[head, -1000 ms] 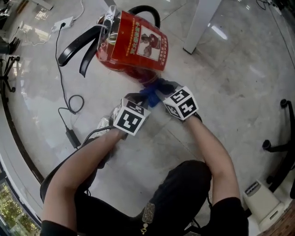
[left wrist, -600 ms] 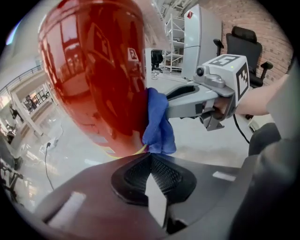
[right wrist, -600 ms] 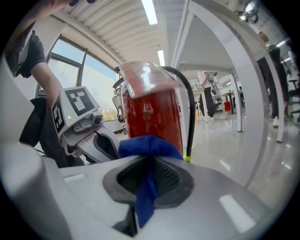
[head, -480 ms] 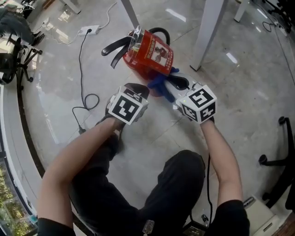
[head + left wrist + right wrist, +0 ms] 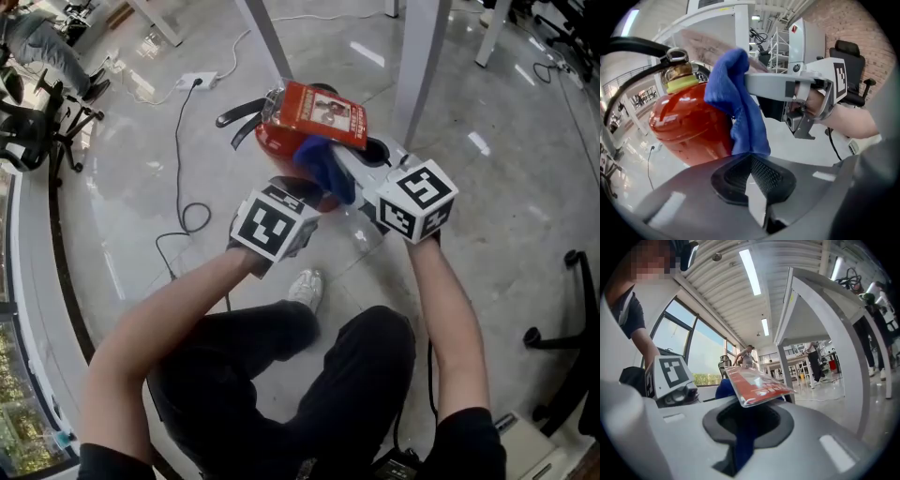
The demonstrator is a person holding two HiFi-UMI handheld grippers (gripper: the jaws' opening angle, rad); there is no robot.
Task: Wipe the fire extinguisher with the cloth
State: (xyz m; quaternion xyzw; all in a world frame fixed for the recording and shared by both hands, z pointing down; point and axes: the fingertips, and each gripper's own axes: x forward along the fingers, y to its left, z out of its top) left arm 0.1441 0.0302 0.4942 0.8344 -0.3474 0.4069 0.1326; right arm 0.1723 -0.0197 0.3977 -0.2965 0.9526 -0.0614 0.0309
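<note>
Red cylindrical fire extinguisher (image 5: 279, 141) sat upper centre of the head view. Right tongs (image 5: 743, 425) gripped the blue fabric cloth (image 5: 328, 169) against its side. Left tongs (image 5: 751, 159) were fully closed, with the cloth's lower edge at their tips.

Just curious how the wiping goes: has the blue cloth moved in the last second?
Yes. In the head view the blue cloth has gone from low down beside the fire extinguisher up onto its red side, nearer the white table leg.
</note>
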